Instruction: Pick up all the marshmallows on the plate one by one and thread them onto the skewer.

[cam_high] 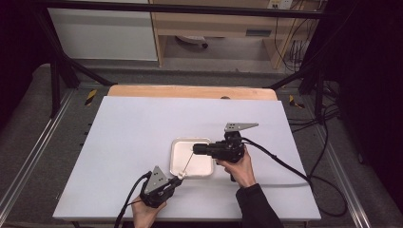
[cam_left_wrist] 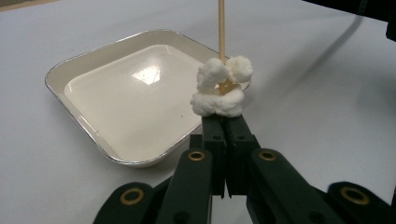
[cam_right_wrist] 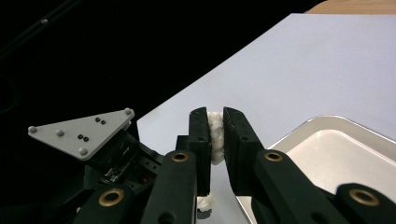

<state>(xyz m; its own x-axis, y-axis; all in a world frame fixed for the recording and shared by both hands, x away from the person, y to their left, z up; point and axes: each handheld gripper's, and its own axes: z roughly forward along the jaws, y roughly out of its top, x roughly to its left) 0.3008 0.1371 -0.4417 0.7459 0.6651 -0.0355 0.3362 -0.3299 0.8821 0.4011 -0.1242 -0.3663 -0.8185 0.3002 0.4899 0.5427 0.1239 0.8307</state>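
the left gripper (cam_high: 177, 181) is seen clenched on a white marshmallow (cam_left_wrist: 220, 91), just beside the near corner of a white square tray (cam_high: 177, 164). a thin wooden stick (cam_left_wrist: 222, 28) is pushed into the marshmallow. the stick is slanted over the tray up to the right gripper (cam_high: 195, 149), and its far end is grasped there. in the right gripper view, the marshmallow (cam_right_wrist: 215, 135) is seen through the narrow gap between the 2 jaws. everything is placed on a white table (cam_high: 133, 128).
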